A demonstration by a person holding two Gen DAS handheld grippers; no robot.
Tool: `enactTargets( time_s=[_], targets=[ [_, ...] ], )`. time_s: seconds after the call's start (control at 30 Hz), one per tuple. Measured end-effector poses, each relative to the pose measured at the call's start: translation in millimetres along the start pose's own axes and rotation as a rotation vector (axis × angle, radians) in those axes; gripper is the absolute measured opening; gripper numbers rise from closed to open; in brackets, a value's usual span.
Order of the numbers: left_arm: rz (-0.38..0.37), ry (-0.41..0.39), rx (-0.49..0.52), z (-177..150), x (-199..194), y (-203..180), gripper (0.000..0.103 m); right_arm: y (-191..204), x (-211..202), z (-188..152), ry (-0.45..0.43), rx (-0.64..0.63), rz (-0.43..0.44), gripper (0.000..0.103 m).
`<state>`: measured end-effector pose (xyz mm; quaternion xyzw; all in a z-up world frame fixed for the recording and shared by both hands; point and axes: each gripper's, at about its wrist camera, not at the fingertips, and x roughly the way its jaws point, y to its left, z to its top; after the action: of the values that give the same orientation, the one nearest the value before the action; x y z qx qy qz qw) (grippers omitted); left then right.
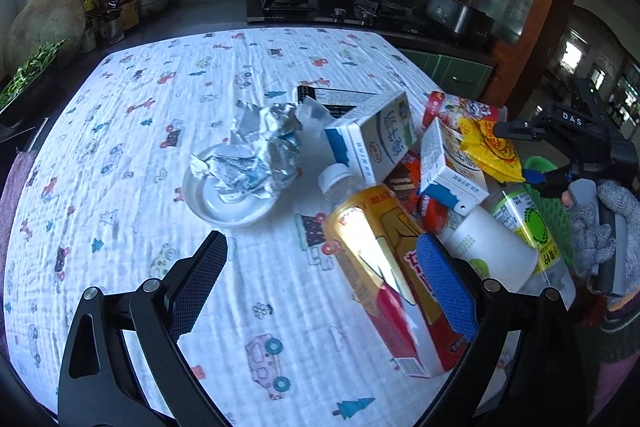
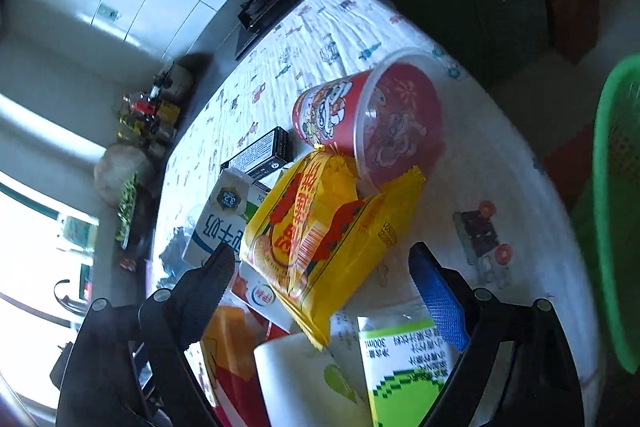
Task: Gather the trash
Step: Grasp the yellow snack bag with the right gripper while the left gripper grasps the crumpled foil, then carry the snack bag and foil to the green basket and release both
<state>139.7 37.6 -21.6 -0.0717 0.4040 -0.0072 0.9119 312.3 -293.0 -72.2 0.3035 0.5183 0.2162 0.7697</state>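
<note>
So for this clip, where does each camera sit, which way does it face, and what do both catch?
Left wrist: on the left gripper, looking down across the table at the foil-filled bowl; its open jaws show, plus the right gripper and gloved hand.
Right wrist: on the right gripper, tilted toward the yellow snack bag and red cup; only its open jaws show.
Shared: the yellow bag, milk carton, green basket.

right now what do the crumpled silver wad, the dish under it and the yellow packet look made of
Crumpled silver wad: likely metallised foil, shiny, holding sharp creases.
Dish: glossy white, smooth rim, probably ceramic, possibly plastic.
Yellow packet: thin printed plastic film, glossy, with wrinkles and a crimped end seam.
</note>
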Motion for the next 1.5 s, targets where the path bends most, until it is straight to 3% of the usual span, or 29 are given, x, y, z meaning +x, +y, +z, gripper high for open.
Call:
enactTargets(
  time_s=[0.13, 0.27, 0.4, 0.57, 0.73, 0.9, 1.17, 1.33, 1.5],
  targets=[
    [0.052, -0.013, -0.002, 6.6, 1.1, 23.9, 0.093, -4.3, 4.4, 3.1, 0.012, 0.025, 0.023, 0.07],
    [0.076, -0.01, 0.009, 18.5, 12.9, 36.3, 0.088, -5.3, 4.7, 2.0, 0.014, 0.038, 0.059, 0.051],
    [0.113, -0.014, 0.08, 30.3, 30.4, 28.2, 0.079, -3.5, 0.8, -0.9, 0.01, 0.035, 0.081, 0.037],
    [0.089, -0.009, 0.135, 42.8, 49.2, 15.3, 0.072, 2.3, -6.6, -4.7, -0.012, 0.014, 0.105, 0.026],
    [0.092, 0.028, 0.154, 49.8, 70.4, 12.3, 0.057, 14.4, -16.4, -13.3, -0.028, -0.038, 0.097, 0.023],
    [0.056, 0.049, 0.145, 48.2, 78.1, 17.6, 0.023, 26.5, -33.8, -23.4, -0.056, -0.086, 0.114, 0.022],
    [0.016, -0.034, 0.102, 51.7, 32.0, 25.3, 0.016, 29.6, -77.6, -38.3, -0.132, -0.15, 0.108, 0.022],
    [-0.046, -0.096, 0.14, 61.7, -4.9, 0.6, 0.016, 1.9, -110.7, -38.6, -0.202, -0.148, 0.015, 0.022],
    [-0.163, -0.118, 0.193, 68.4, -21.6, -48.2, 0.016, -47.5, -137.0, -35.5, -0.261, -0.132, -0.169, 0.022]
  ],
)
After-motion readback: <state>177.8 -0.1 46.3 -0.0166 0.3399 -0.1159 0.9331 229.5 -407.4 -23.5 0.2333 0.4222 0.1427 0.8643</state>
